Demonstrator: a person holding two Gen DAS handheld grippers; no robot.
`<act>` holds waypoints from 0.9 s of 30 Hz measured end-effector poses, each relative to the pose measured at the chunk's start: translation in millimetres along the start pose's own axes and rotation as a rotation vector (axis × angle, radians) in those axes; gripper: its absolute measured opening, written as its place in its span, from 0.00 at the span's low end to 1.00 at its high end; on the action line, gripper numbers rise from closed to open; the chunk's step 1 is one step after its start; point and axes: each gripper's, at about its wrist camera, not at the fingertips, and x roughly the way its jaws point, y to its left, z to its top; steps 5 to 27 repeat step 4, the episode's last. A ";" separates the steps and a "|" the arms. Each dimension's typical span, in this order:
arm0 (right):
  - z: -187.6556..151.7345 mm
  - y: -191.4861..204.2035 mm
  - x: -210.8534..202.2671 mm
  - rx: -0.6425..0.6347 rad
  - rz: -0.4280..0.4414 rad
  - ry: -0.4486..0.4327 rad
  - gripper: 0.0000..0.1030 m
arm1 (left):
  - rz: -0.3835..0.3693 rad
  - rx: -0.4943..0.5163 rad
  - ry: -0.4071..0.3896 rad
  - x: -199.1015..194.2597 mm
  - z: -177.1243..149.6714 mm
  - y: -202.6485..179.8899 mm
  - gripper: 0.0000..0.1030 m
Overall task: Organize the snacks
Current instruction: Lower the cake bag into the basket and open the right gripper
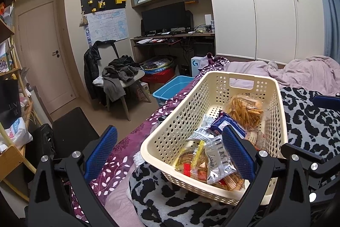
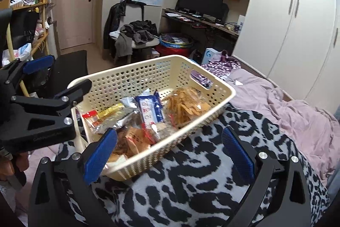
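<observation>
Both hand-held grippers, left point(image 1: 170, 152) and right point(image 2: 169, 152), gape wide and hold nothing. The cream basket point(image 2: 221, 97) of snack packets point(image 2: 148, 112) sits on the bed's spotted blanket point(image 2: 191, 184), between them.

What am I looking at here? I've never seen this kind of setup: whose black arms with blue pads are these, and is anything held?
No robot: a person holds a two-finger tool in each hand, each carrying a fisheye camera looking along its fingers. One picture is from the left tool, the other from the right tool; the left tool also shows in the right view. Both are open and hold nothing. On the bed's black-and-white patterned blanket sits a cream perforated plastic basket containing wrapped snack packets, including a clear bag of orange sticks.
</observation>
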 end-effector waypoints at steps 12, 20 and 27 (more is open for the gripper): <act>-17.6 -12.9 -16.1 0.049 -0.070 -0.015 0.95 | -0.031 -0.014 -0.012 -13.0 -0.2 -4.8 0.97; -17.6 -12.9 -16.1 0.049 -0.070 -0.015 0.95 | -0.031 -0.014 -0.012 -13.0 -0.2 -4.8 0.97; -17.6 -12.9 -16.1 0.049 -0.070 -0.015 0.95 | -0.031 -0.014 -0.012 -13.0 -0.2 -4.8 0.97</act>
